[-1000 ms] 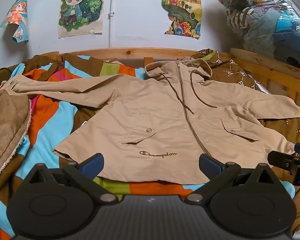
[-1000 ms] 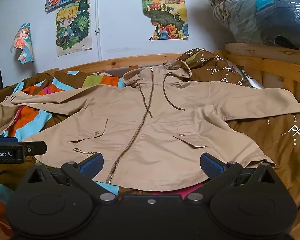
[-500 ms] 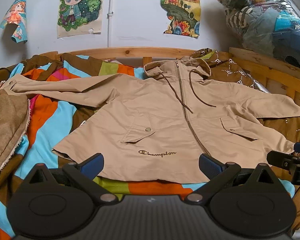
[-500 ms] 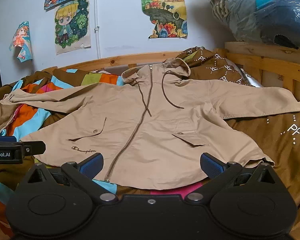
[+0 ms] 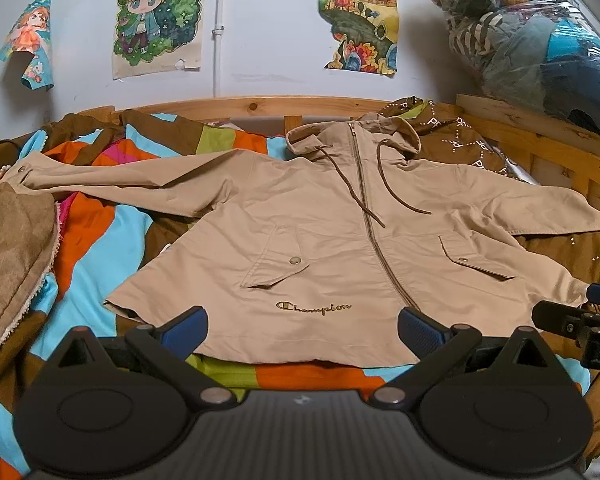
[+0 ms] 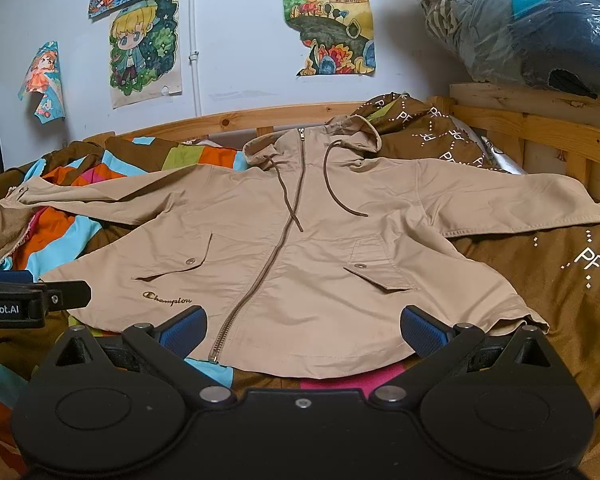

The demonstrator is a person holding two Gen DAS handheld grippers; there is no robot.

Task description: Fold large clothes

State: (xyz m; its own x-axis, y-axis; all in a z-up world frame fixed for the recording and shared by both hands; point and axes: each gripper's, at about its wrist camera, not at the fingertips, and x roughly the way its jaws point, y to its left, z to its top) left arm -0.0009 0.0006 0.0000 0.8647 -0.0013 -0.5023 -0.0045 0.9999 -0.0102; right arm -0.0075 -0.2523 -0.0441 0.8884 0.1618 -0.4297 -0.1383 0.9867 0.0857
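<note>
A tan hooded jacket (image 5: 320, 232) (image 6: 308, 240) lies flat, front up and zipped, on the bed with both sleeves spread out to the sides. Its hem faces me. My left gripper (image 5: 302, 330) hovers open just before the hem, near the embroidered logo (image 5: 314, 307). My right gripper (image 6: 302, 330) is open too, in front of the zipper's bottom end (image 6: 216, 354). Neither holds anything. Each gripper's tip shows at the edge of the other's view.
A colourful striped blanket (image 5: 100, 248) covers the bed's left side, a brown patterned cover (image 6: 572, 280) the right. A brown fleece garment (image 5: 12, 256) lies at far left. Wooden bed rails (image 5: 260, 106) run behind, and a plastic bag of clothes (image 6: 520, 20) sits at upper right.
Both views have shifted slightly; the jacket sits a little higher in frame. The jacket itself has not moved and both grippers stay open.
</note>
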